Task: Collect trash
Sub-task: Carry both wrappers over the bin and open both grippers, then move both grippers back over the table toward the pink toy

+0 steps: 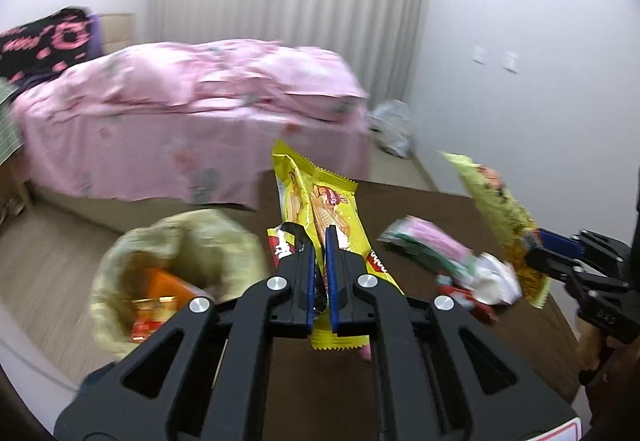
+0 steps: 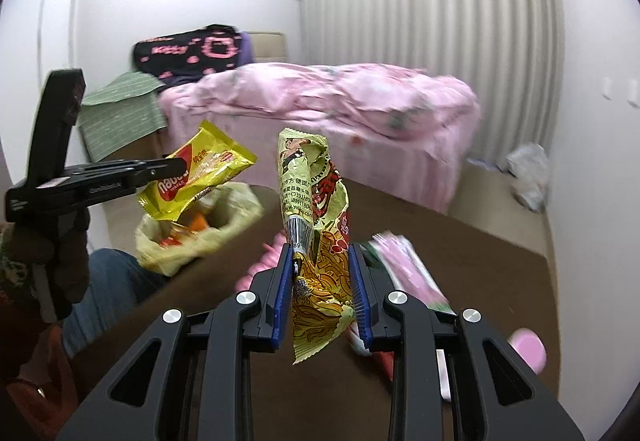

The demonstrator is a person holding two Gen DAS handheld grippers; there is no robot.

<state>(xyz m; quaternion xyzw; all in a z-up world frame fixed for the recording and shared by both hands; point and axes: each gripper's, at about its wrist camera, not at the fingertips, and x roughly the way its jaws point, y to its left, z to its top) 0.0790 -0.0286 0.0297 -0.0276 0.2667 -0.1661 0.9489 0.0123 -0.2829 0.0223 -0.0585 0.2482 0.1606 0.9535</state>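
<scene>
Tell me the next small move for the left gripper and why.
Probably carry the yellow wafer wrapper a little further over the open trash bag and release. The left gripper is shut on it, and in the right wrist view it hangs just above the bag's mouth, where other wrappers already lie.

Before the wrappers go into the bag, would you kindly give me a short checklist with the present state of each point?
1. Left claw shut on the yellow wafer wrapper: ok.
2. Right claw shut on the green noodle wrapper: ok.
3. Trash bag mouth open: ok.
4. Wafer wrapper above the bag mouth, per the right wrist view: ok.
5. Noodle wrapper above the bag: not ok, it is off to the side.
6. Room left inside the bag: cannot tell.
</scene>
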